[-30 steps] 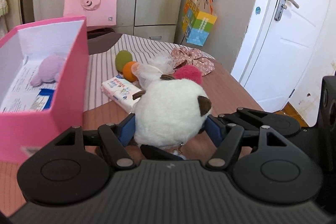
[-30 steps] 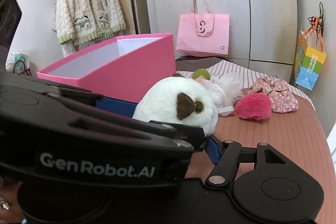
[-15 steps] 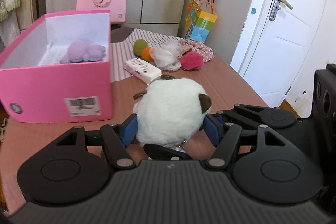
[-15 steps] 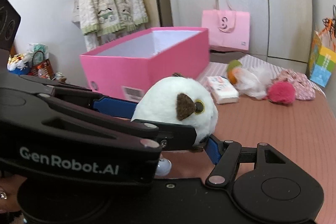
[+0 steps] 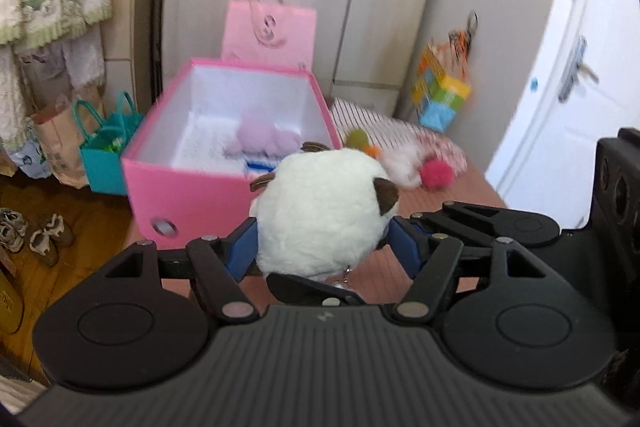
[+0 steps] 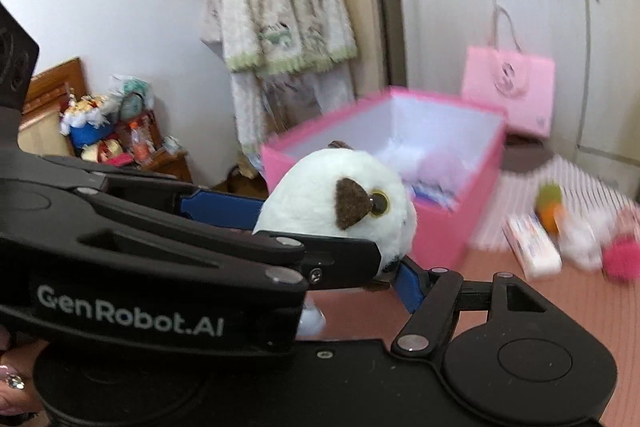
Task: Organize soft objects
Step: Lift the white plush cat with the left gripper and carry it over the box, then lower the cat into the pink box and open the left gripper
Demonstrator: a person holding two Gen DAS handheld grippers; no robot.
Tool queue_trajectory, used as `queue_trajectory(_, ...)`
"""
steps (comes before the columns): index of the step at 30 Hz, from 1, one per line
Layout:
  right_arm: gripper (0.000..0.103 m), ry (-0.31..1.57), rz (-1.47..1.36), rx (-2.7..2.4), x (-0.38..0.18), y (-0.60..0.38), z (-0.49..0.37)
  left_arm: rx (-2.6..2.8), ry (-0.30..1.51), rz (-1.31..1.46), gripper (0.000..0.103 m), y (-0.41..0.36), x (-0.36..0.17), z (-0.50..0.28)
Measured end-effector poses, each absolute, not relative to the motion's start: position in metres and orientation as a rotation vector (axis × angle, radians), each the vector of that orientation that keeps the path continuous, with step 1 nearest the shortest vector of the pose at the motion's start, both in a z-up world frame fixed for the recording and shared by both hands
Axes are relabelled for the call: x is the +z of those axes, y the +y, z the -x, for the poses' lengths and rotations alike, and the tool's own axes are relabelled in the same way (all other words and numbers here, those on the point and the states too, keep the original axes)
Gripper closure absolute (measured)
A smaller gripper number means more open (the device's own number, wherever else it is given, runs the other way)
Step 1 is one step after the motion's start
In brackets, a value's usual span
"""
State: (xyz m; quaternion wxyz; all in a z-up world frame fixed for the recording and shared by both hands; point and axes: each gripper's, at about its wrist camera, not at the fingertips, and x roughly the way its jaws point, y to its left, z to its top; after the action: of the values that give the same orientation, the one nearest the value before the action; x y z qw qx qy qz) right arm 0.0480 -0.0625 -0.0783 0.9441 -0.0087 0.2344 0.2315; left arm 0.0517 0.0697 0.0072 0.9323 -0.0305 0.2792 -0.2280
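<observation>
Both grippers hold one white plush owl (image 5: 324,215) with brown ears, lifted above the table. My left gripper (image 5: 322,247) is shut on its sides. My right gripper (image 6: 332,227) is shut on the same owl (image 6: 340,203), with the left gripper's body crossing in front. The open pink box (image 5: 188,195) stands just beyond the owl, with a lilac plush (image 5: 264,141) inside; the box also shows in the right wrist view (image 6: 452,223).
On the table to the right lie a red pompom (image 5: 436,175), a green and orange ball (image 5: 360,141), a white fluffy item (image 5: 400,163) and a tissue pack (image 6: 532,247). Bags (image 5: 108,147) and shoes (image 5: 44,235) are on the floor at left.
Both grippers have risen and swung left with the owl, so the box interior now shows from above. The grip is unchanged.
</observation>
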Motion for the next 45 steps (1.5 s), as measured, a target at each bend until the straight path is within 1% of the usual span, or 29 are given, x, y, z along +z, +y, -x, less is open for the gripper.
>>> queue_trajectory(2,0.022,0.406,0.030,0.486,-0.067,-0.053,-0.050,-0.482,0.559,0.069,0.035,0.079,0.018,-0.061)
queue_trajectory(7,0.022,0.321,0.024,0.464,-0.045,-0.042,-0.071,-0.492,0.515,0.122,0.035,0.094,0.035,-0.086)
queue_trajectory(11,0.022,0.315,-0.006,0.475,-0.031,-0.038,-0.098,-0.464,0.474,0.118,0.035,0.098,0.046,-0.106)
queue_trajectory(14,0.022,0.315,-0.008,0.468,-0.027,-0.035,-0.119,-0.462,0.485,0.131,0.035,0.099,0.049,-0.130)
queue_trajectory(19,0.023,0.412,-0.090,0.452,-0.032,-0.039,-0.155,-0.460,0.535,0.197,0.035,0.100,0.035,-0.163)
queue_trajectory(26,0.024,0.487,-0.035,0.436,-0.040,-0.038,-0.186,-0.471,0.583,0.276,0.035,0.104,0.016,-0.196)
queue_trajectory(33,0.025,0.611,0.090,0.480,-0.054,-0.029,-0.216,-0.427,0.633,0.250,0.035,0.101,-0.002,-0.213)
queue_trajectory(38,0.025,0.647,0.087,0.479,-0.060,-0.029,-0.225,-0.391,0.640,0.241,0.035,0.102,-0.005,-0.219)
queue_trajectory(42,0.025,0.633,0.075,0.453,-0.058,-0.035,-0.221,-0.303,0.553,0.163,0.029,0.099,0.005,-0.203)
queue_trajectory(44,0.023,0.634,0.094,0.451,-0.055,-0.037,-0.216,-0.308,0.527,0.136,0.024,0.098,0.009,-0.195)
queue_trajectory(45,0.023,0.627,0.106,0.442,-0.054,-0.038,-0.212,-0.310,0.518,0.119,0.024,0.097,0.010,-0.192)
